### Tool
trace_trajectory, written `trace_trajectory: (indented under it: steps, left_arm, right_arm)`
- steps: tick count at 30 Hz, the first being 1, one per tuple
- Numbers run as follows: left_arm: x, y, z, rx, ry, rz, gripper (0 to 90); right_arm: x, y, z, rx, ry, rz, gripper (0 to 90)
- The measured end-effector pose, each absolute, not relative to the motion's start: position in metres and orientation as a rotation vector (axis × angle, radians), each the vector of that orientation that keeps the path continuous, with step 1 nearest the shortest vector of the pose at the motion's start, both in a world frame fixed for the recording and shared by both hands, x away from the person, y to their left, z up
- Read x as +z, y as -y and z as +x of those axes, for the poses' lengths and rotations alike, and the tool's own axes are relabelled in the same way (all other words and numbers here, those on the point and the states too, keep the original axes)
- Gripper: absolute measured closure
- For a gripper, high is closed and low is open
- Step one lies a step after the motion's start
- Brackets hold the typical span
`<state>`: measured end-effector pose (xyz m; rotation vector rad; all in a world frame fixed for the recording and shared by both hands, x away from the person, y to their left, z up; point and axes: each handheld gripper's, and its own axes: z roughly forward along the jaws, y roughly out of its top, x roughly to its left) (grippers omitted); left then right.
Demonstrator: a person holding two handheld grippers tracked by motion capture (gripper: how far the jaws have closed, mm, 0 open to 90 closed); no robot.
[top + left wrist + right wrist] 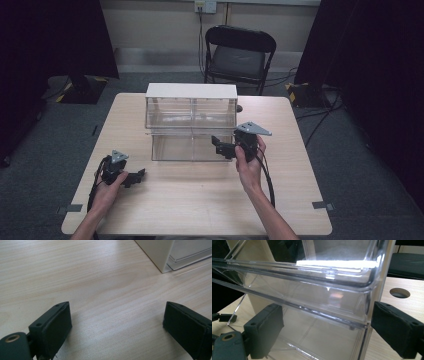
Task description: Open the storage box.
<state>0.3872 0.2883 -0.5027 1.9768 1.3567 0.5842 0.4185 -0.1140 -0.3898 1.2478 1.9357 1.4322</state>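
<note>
The left hand (107, 192) comes in from the bottom and holds the left gripper (137, 176) low, close to the bench (200, 200). Its two black fingers (53, 327) are wide apart with nothing between them. The right hand (250, 165) is farther forward and holds the right gripper (219, 145) up higher, pointing left. Its fingers (265, 327) are wide apart too.

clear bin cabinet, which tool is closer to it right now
Right. The right tool is up against the front of the clear bin cabinet, jaws open at its right-hand bin. The left tool rests on the table, off the cabinet's front left corner.
</note>
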Motion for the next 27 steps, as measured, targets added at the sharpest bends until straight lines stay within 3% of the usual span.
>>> trace_trajectory:
  steps: [27]
  left_arm:
    - [-0.5027,-0.2884,0.3872,0.585,-1.356,1.979,7.7]
  right_arm:
    - [-0.3883,0.1162,0.4187,1.438,-1.938,1.249,9.6]
